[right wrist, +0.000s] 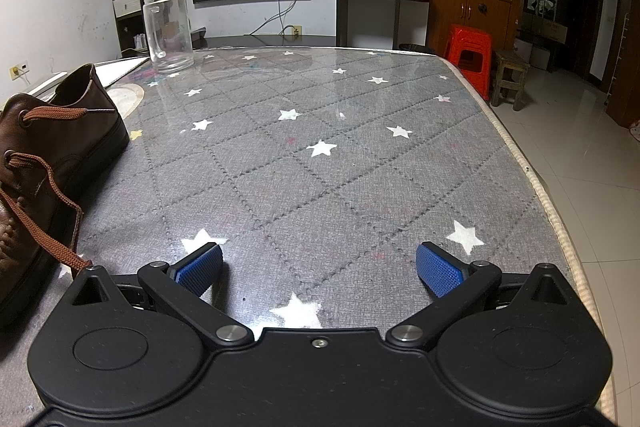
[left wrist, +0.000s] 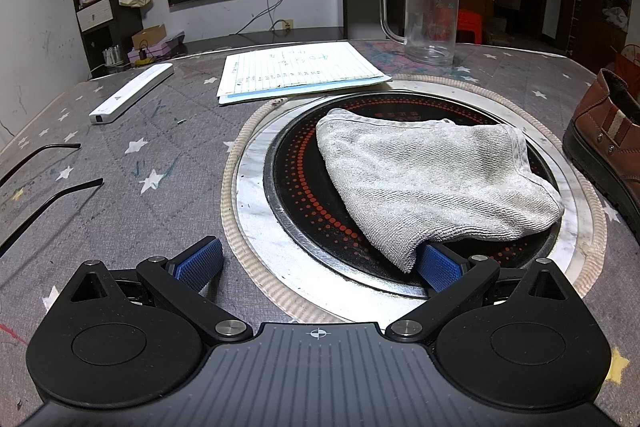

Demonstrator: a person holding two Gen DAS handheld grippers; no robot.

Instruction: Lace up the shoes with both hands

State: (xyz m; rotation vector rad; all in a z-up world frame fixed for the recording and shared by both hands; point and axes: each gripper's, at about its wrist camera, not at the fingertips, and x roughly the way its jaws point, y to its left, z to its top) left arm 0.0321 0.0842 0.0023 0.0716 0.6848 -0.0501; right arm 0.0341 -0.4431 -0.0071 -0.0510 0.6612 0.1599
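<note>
A brown leather shoe (right wrist: 48,163) stands at the left edge of the right wrist view, its brown lace (right wrist: 52,183) hanging loose from the eyelets down to the table. The same shoe (left wrist: 608,143) shows its heel end at the far right of the left wrist view. My right gripper (right wrist: 320,269) is open over the grey star-patterned tablecloth, to the right of the shoe, holding nothing. My left gripper (left wrist: 318,261) is also open, low over the table, its right pad (left wrist: 438,265) tucked under the corner of a grey cloth (left wrist: 436,183).
The cloth lies on a round black hotplate (left wrist: 304,183) set in the table. Behind it are a lined paper sheet (left wrist: 296,69), a white bar-shaped device (left wrist: 132,93) and a clear plastic mug (left wrist: 430,15). Thin black glasses arms (left wrist: 44,163) lie at left. The table's right edge (right wrist: 532,163) drops to tiled floor.
</note>
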